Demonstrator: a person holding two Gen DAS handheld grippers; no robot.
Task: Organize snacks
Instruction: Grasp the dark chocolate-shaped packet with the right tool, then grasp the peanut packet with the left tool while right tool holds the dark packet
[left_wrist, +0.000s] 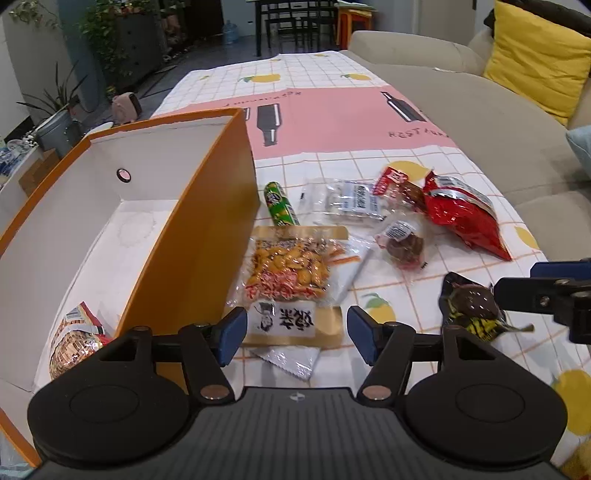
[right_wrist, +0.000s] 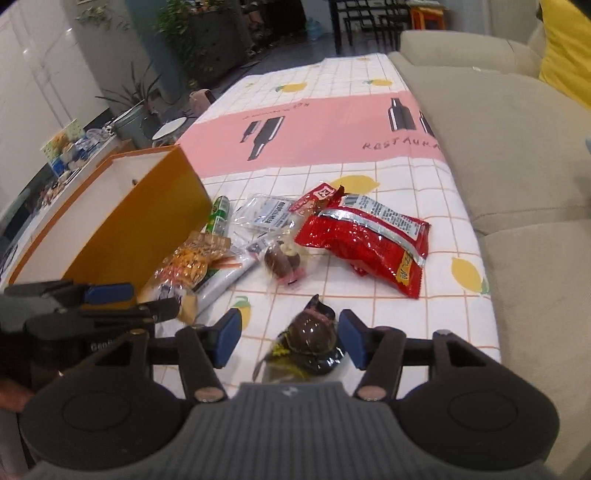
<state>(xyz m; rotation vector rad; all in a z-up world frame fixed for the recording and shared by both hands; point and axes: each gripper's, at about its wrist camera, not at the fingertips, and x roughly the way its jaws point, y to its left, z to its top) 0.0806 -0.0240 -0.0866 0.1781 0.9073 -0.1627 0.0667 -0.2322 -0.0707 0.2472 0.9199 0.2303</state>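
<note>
- The orange box (left_wrist: 207, 229), white inside, stands on the surface (left_wrist: 332, 122) just left of the left tongs (left_wrist: 293, 330). It is the largest thing here and is nearly bare: only one packet (left_wrist: 75, 332) lies in its near corner, so I judge the sorting has barely begun.
- The red bag (right_wrist: 364, 240) lies ahead of the right tongs (right_wrist: 290, 341) and a little to their right, well apart from the box. It is not yet packed.
- The gold-edged pack of mixed crackers (left_wrist: 288, 275) lies straight ahead of the left tongs, its near label end between the released fingers, which do not visibly touch it. It looks like the next pick for that side.
- A clear pack with a white label (left_wrist: 347, 201) and a small red pack (left_wrist: 397, 184) lie farther ahead, beyond the cracker pack, touching the red bag.
- The green tube (left_wrist: 280, 203) lies ahead of the left tongs, just beside the box wall.
- A clear wrapper with a dark round sweet (left_wrist: 404, 245) sits between the cracker pack and the red bag.
- The dark wrapped snack (right_wrist: 314, 339) sits between the right tongs' spread fingers. They are released, with gaps showing on both sides.
- By my count, seven snacks remain outside and one is inside.
</note>
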